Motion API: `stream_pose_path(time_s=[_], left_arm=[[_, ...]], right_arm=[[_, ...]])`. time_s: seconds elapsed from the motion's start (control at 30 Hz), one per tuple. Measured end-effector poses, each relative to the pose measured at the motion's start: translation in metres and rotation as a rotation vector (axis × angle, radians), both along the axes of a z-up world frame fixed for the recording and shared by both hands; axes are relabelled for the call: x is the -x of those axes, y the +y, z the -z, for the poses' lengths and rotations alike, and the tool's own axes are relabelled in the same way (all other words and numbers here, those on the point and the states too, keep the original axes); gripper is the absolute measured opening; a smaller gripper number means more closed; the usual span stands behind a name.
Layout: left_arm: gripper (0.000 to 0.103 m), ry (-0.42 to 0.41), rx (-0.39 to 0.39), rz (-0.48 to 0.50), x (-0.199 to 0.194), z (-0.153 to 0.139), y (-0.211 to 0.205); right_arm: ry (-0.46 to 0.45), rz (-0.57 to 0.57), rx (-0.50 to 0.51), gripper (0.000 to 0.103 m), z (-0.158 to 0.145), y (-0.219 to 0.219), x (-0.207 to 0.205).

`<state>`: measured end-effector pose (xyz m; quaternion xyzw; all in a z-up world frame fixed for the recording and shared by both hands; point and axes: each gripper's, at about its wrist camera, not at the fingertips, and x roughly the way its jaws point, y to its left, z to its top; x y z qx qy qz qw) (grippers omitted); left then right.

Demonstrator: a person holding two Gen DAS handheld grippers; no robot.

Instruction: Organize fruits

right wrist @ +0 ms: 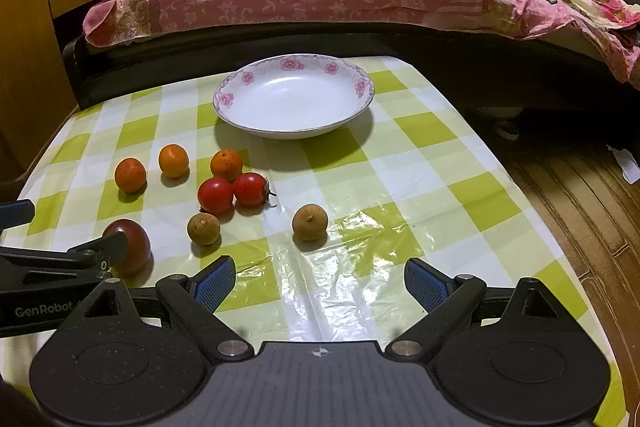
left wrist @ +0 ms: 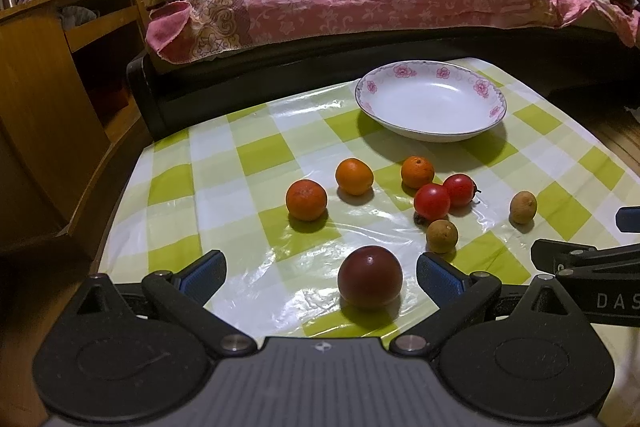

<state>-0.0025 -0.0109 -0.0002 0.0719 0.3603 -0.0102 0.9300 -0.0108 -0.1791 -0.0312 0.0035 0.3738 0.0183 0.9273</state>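
Nothing is organized yet: our plate [left wrist: 430, 133] near the table's far edge holds nothing, and all eight fruits lie mid-table. Our left gripper [left wrist: 320, 271] gapes around the dark plum [left wrist: 370, 277]; our right gripper [right wrist: 320, 281] gapes, holding nothing.

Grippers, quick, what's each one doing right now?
Left gripper: open, empty, dark plum between its fingers.
Right gripper: open, empty.
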Motion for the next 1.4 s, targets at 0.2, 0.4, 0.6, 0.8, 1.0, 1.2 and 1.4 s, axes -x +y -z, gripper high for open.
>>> stream_pose_path(time_s=[0.2,0.4,0.6,0.8,1.0,1.2,1.4], left_arm=[[0.103,0.001,-0.001,0.000,0.000,0.001,0.000],[0.103,0.004,-0.005,0.004,0.000,0.002,0.001],[0.103,0.006,-0.011,0.007,-0.002,0.002,-0.001],[0.103,0.007,-0.012,0.003,-0.003,0.003,0.000],[0.103,0.008,-0.006,0.006,-0.004,0.004,0.002],[0.103,0.007,-0.027,0.034,-0.010,0.013,0.002],[0.097,-0.005,-0.031,0.052,-0.017,0.015,0.002]], right_arm=[[0.004,-0.001,-0.003,0.089,0.001,0.001,0.000],[0.012,-0.006,-0.005,0.088,0.003,0.002,-0.001],[0.020,-0.004,-0.007,0.088,0.004,0.002,-0.003],[0.025,-0.014,-0.007,0.088,0.006,0.004,-0.004],[0.035,-0.029,-0.001,0.088,0.006,0.005,-0.006],[0.028,-0.043,0.001,0.087,0.005,0.004,-0.012],[0.042,-0.101,-0.011,0.078,0.011,0.010,-0.028]])
